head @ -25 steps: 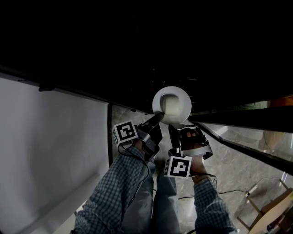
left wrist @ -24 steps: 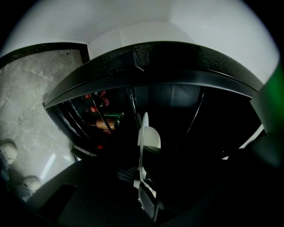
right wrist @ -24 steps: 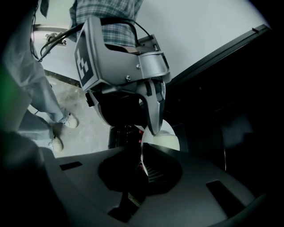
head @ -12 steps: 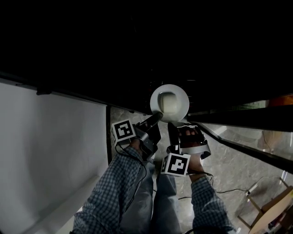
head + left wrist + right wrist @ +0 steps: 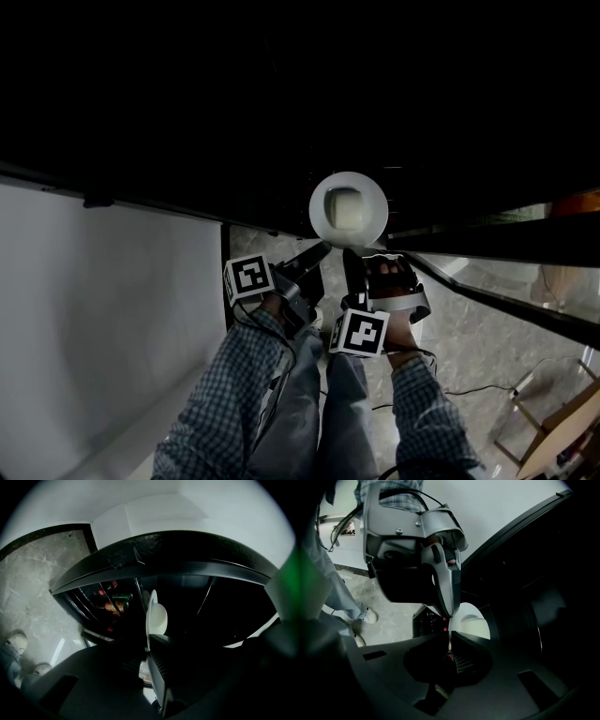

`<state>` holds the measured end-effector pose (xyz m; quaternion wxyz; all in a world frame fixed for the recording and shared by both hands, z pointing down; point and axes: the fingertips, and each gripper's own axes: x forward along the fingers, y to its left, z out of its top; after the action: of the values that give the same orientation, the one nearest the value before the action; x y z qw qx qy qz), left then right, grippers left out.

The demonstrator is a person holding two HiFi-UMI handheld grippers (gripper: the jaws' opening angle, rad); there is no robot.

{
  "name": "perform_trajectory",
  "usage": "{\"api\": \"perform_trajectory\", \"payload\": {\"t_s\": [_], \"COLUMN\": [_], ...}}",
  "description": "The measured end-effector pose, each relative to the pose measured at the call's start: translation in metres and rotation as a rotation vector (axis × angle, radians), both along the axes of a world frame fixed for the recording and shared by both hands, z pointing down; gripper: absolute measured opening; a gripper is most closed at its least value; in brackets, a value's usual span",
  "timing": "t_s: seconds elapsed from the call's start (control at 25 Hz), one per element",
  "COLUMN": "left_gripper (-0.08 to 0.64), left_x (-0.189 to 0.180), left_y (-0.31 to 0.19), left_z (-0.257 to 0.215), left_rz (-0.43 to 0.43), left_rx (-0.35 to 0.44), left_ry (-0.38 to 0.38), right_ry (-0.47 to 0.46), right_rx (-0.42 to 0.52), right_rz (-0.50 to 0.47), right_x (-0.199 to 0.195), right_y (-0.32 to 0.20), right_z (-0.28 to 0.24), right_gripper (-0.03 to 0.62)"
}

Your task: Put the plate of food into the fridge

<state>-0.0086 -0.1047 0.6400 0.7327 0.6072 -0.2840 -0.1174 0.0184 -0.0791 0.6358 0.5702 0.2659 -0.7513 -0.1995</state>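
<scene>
You've got the white plate of food (image 5: 324, 197) out ahead of you, inside the dark mouth of the fridge (image 5: 281, 112), with a pale block (image 5: 349, 210) sitting in its middle. Your right gripper (image 5: 351, 259) pinches the near rim, jaws almost together on it. Your left gripper (image 5: 322, 249) is just beside it, jaws narrow, with the rim's left side caught between them. In the left gripper view, red and green drinks (image 5: 112, 601) sit on a rack, labels too small to read.
</scene>
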Motion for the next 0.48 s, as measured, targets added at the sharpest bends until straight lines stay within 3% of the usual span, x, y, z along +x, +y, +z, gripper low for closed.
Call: {"api": "perform_trajectory", "payload": {"t_s": [0.2, 0.48], "left_gripper": [0.018, 0.018], "left_x": [-0.006, -0.032], "left_y": [0.015, 0.048], "left_z": [-0.009, 0.005], "left_rz": [-0.028, -0.067], "left_rx": [-0.016, -0.078], "left_ry": [0.072, 0.055], "right_ry": [-0.003, 0.004], "right_rx": [0.002, 0.016], "right_rz": [0.022, 0.034], "right_x": [0.0, -0.001], "right_y": [-0.008, -0.025], "right_z": [0.0, 0.004], "right_gripper": [0.023, 0.023]}}
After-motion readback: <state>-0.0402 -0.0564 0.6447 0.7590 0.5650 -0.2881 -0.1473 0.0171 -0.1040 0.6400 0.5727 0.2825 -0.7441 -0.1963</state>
